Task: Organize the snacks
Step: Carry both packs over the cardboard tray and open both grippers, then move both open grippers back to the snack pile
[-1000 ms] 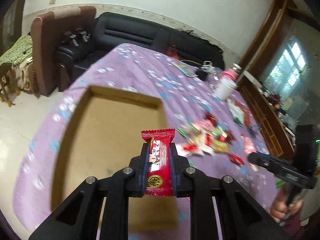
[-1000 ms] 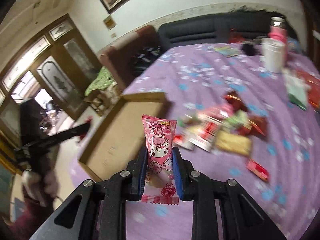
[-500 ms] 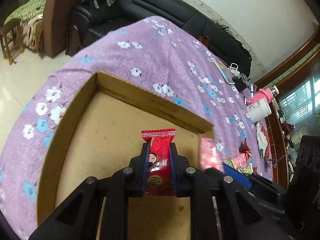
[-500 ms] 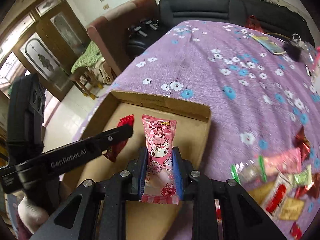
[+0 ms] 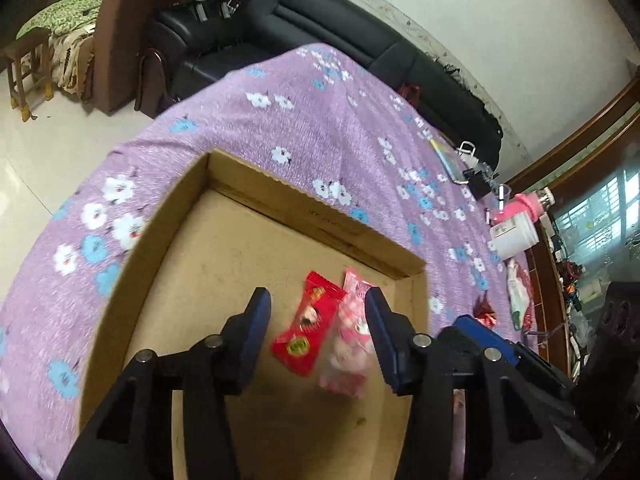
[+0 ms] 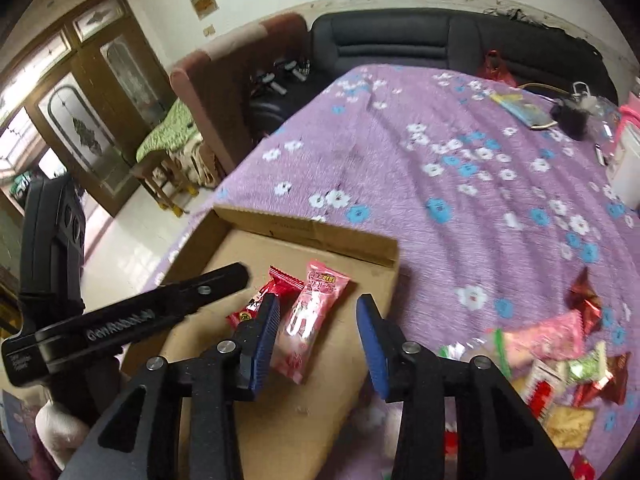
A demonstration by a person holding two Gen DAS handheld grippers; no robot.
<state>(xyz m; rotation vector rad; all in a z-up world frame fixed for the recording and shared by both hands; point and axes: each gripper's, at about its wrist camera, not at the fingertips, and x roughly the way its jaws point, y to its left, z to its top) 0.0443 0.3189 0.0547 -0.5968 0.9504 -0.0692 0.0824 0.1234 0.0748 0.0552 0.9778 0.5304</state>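
A shallow cardboard box (image 5: 320,220) (image 6: 308,228) sits on the purple flowered tablecloth. A red snack packet (image 5: 306,326) (image 6: 260,298) and a pink snack packet (image 5: 350,340) (image 6: 310,316) lie side by side in the box, blurred. My left gripper (image 5: 318,330) is open just above them. My right gripper (image 6: 316,338) is open over the pink packet. The left gripper's arm (image 6: 120,320) crosses the right wrist view at left. A pile of loose snacks (image 6: 560,364) lies on the cloth right of the box.
A white jar (image 5: 514,236), a pink bottle (image 5: 528,202), a dark small object (image 6: 570,116) and a flat booklet (image 6: 520,108) stand at the far side of the table. A black sofa (image 6: 400,44) and a brown armchair (image 6: 224,80) are behind the table.
Both grippers opened over the box and let go of their packets. The red and the pink packet now lie in the box.
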